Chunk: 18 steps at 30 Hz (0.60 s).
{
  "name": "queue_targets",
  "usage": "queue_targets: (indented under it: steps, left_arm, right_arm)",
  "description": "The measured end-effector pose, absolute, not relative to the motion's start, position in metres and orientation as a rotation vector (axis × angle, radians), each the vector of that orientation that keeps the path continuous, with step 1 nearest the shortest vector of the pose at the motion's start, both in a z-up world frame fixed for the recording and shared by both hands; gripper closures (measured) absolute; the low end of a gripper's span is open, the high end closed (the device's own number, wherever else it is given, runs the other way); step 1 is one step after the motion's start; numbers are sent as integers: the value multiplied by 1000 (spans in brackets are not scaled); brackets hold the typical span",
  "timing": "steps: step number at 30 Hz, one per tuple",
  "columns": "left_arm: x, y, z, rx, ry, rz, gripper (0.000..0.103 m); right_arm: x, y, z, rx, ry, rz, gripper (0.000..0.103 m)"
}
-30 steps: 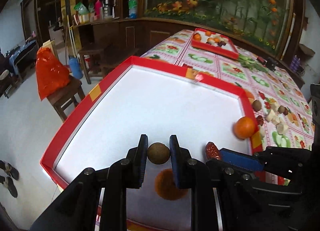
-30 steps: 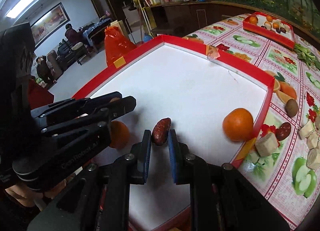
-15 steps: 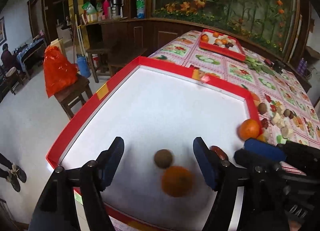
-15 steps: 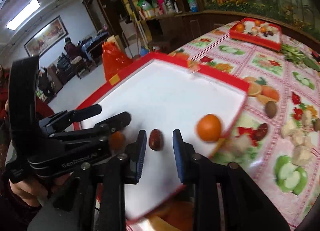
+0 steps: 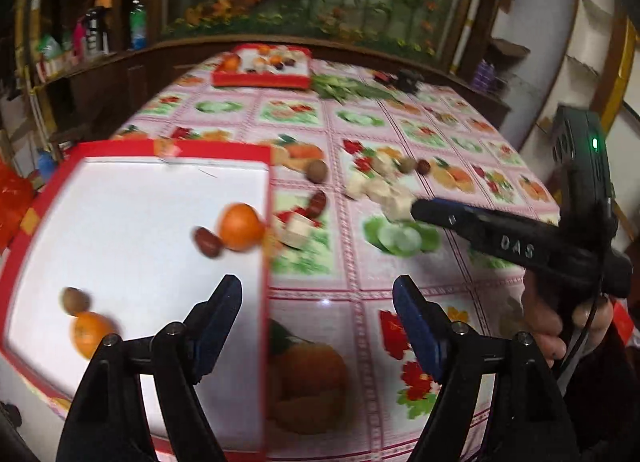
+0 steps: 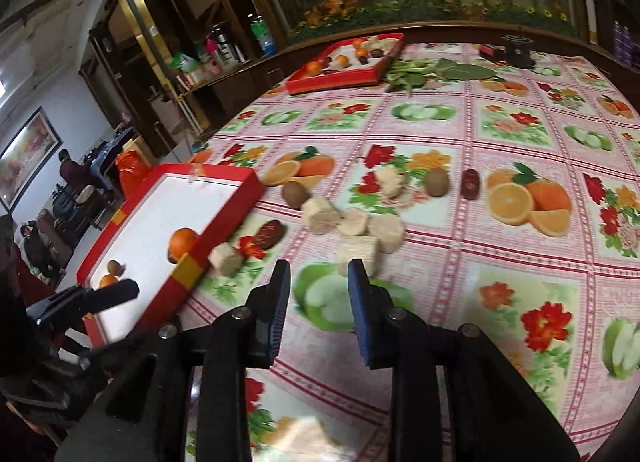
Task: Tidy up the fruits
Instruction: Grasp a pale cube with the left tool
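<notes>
Left wrist view, left gripper (image 5: 318, 326) gaping (empty), tray (image 5: 176, 149) apparently holding blurred fruit.

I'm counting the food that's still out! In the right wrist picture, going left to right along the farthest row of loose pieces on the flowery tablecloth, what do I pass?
round brown kiwi → pale beige peeled chunk → second round brown kiwi → dark red oval date

Near red tray (image 5: 52, 177): left and bottom rims cut off by frame.
Far tray (image 5: 262, 79) contents: too small to identify.
Tray fruit (image 5: 240, 226): motion-blurred.
</notes>
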State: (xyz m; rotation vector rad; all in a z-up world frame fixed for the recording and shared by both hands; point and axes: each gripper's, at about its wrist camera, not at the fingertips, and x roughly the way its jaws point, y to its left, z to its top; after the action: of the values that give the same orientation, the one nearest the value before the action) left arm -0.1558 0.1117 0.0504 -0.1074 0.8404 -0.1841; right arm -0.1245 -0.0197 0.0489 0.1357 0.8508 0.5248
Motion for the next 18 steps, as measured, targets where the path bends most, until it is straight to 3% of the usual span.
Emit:
queue_targets:
  steps: [11,18]
  left_arm:
    - [-150,67,42,-16,869,-306,22]
    - [-132,80,23,-36,904,-247,23]
  right_arm:
    - [-108,-16,36,95,921,469,71]
    - [-99,0,34,38,925,426,65]
